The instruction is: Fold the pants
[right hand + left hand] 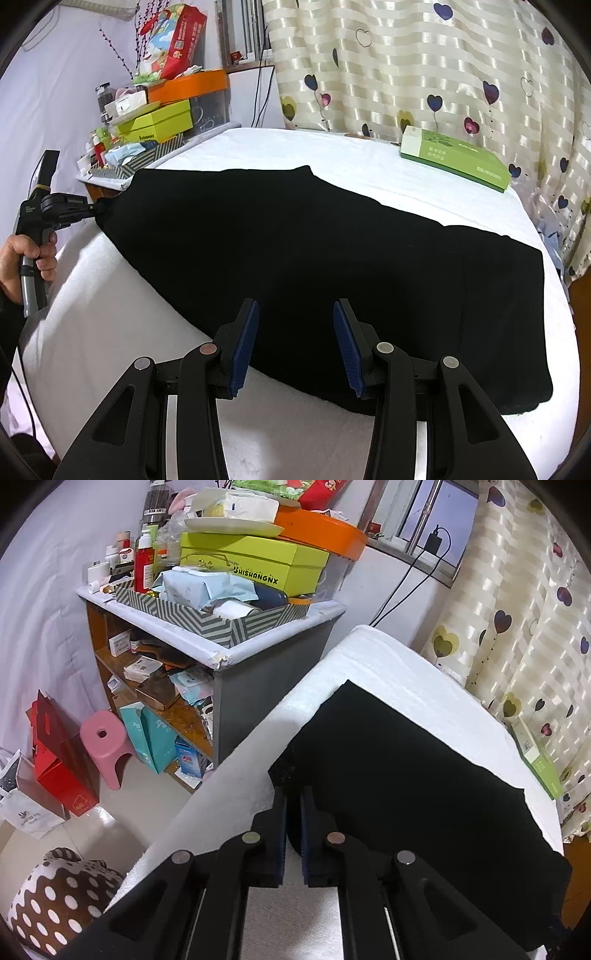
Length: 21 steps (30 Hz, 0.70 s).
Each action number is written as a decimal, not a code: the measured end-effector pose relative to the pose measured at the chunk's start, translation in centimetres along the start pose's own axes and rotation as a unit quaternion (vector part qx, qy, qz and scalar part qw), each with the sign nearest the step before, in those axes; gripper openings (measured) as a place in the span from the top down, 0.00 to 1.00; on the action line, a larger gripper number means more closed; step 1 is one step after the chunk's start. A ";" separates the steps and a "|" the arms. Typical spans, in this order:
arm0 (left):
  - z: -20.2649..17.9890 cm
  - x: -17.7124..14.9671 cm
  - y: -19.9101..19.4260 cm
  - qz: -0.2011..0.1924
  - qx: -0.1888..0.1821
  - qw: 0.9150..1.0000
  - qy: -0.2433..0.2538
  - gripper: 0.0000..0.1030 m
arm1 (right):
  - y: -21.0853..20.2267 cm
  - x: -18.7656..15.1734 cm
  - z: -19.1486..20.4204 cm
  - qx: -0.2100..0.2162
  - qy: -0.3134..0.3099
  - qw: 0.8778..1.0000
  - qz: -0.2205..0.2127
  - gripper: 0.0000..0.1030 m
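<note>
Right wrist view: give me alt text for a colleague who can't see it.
Black pants lie spread across a white-covered bed, with the right tongs open over their near edge. At far left, a hand holds the left tongs, closed on a corner of the pants. A green box rests on the bed near a heart-print curtain.

My left gripper (293,794) pinches the left end of the pants (314,258), which lie spread across the bed (351,162) from that corner toward the right. My right gripper (295,314) hangs with jaws apart over the near edge of the pants, at their middle. Behind the pants, on the far right of the bed, sits a flat box (458,162), with the curtain (424,66) behind it. Left of the bed stands a cluttered shelf unit (221,653); a stool (105,746) and a paper bag (61,760) rest on the floor beside it.
</note>
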State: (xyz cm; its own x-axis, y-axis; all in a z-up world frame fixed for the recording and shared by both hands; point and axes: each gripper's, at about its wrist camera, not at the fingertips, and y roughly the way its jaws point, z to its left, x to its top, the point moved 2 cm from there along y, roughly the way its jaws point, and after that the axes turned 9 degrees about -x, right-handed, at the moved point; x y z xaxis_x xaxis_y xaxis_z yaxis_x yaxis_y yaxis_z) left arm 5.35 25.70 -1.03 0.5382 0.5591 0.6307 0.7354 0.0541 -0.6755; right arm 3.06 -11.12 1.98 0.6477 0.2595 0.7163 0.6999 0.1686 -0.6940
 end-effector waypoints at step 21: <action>-12.5 2.0 -3.9 -0.025 -0.143 0.986 0.085 0.93 | -0.9 -0.2 -1.6 0.008 0.028 1.000 -0.004 0.58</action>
State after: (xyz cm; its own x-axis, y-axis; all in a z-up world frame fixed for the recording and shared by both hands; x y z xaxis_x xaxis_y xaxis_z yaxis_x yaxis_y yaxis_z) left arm 8.73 16.28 7.61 0.5414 0.4141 0.7317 0.8358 -0.1713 -0.5215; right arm 2.81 -12.84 2.56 0.6583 0.2038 0.7246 0.7006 0.1862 -0.6888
